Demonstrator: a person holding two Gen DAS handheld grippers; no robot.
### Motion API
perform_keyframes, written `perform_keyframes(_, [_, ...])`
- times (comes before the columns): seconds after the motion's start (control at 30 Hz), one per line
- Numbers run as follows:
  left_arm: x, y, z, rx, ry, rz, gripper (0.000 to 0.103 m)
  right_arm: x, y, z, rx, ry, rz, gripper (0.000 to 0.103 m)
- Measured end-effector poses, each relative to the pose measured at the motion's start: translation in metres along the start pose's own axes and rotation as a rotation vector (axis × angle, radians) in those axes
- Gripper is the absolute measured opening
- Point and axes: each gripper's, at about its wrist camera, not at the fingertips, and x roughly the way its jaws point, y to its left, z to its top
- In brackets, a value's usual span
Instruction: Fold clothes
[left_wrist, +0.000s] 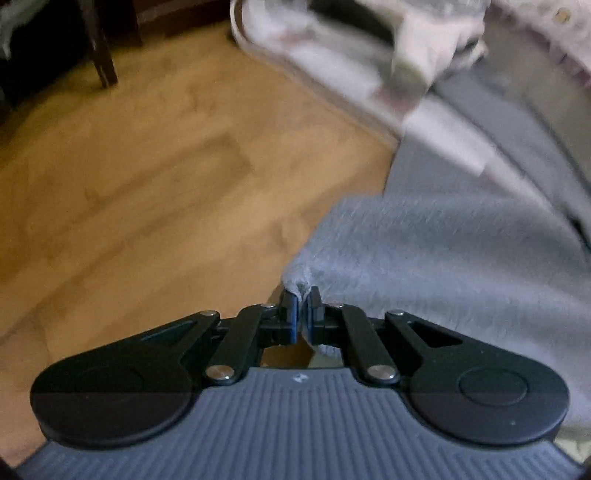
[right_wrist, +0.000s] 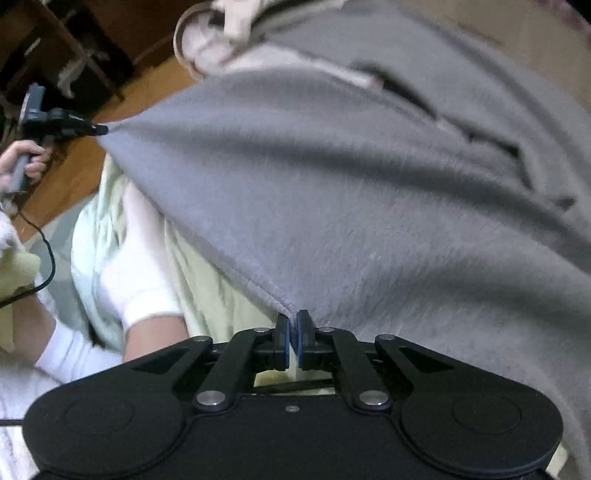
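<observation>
Wood floor (left_wrist: 147, 166) behind; grey fleece (right_wrist: 332, 203) corners pinched in left gripper (left_wrist: 303, 295), right gripper (right_wrist: 293, 319)

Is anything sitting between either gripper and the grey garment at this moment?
Nothing visible does. The left gripper is shut on one edge of the grey garment, and the right gripper is shut on another edge, so the cloth hangs spread between them.

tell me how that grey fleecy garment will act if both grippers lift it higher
Probably floppy: the grey garment sags and creases between the left gripper and right gripper. Its fuzzy nap likely resists slipping. The slack middle will probably droop.
</observation>
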Motion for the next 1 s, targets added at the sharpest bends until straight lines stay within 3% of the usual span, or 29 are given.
perform_keyframes(0.07, [0.002, -0.001, 0.0, 0.029, 0.032, 0.004, 0.008, 0.004, -0.001, 0.0, -0.013, 0.02, 0.007, 0.006])
perform_keyframes(0.1, [-0.007, -0.003, 0.006, 0.053, 0.01, -0.001, 0.012, 0.004, 0.0, -0.002, -0.024, 0.024, 0.009, 0.006])
perform_keyframes(0.17, [-0.028, -0.005, 0.02, 0.08, -0.058, -0.016, 0.028, -0.002, 0.002, -0.006, -0.037, 0.019, 0.012, 0.006])
perform_keyframes(0.23, [-0.049, -0.005, 0.03, 0.087, -0.149, -0.039, 0.058, -0.013, 0.003, -0.012, -0.048, 0.0, 0.026, 0.006])
perform_keyframes(0.33, [-0.061, -0.014, 0.051, 0.14, -0.286, 0.036, 0.078, -0.011, 0.002, -0.013, -0.088, 0.024, 0.044, 0.007])
perform_keyframes(0.43, [-0.032, -0.032, 0.087, 0.241, -0.31, 0.084, 0.08, 0.008, 0.005, -0.012, -0.159, 0.11, 0.049, 0.008])
perform_keyframes(0.5, [-0.005, -0.048, 0.108, 0.213, -0.238, 0.017, 0.08, 0.022, 0.002, -0.008, -0.164, 0.158, 0.053, 0.008])
perform_keyframes(0.57, [0.024, -0.064, 0.118, 0.194, -0.203, -0.046, 0.08, 0.018, -0.006, -0.006, -0.123, 0.137, 0.08, 0.009])
perform_keyframes(0.67, [0.068, -0.088, 0.125, 0.214, -0.191, -0.083, 0.08, -0.008, -0.019, -0.008, -0.053, 0.027, 0.106, 0.019])
perform_keyframes(0.7, [0.082, -0.096, 0.126, 0.234, -0.193, -0.078, 0.08, -0.02, -0.024, -0.009, -0.02, -0.031, 0.104, 0.034])
perform_keyframes(0.77, [0.105, -0.107, 0.128, 0.264, -0.188, -0.074, 0.08, -0.053, -0.041, -0.013, 0.084, -0.195, 0.095, 0.05])
perform_keyframes(0.87, [0.122, -0.11, 0.128, 0.245, -0.143, -0.12, 0.08, -0.094, -0.081, -0.026, 0.354, -0.414, 0.06, 0.056])
perform_keyframes(1.0, [0.143, -0.114, 0.13, 0.221, -0.082, -0.182, 0.084, -0.113, -0.147, -0.068, 0.84, -0.514, -0.078, 0.057])
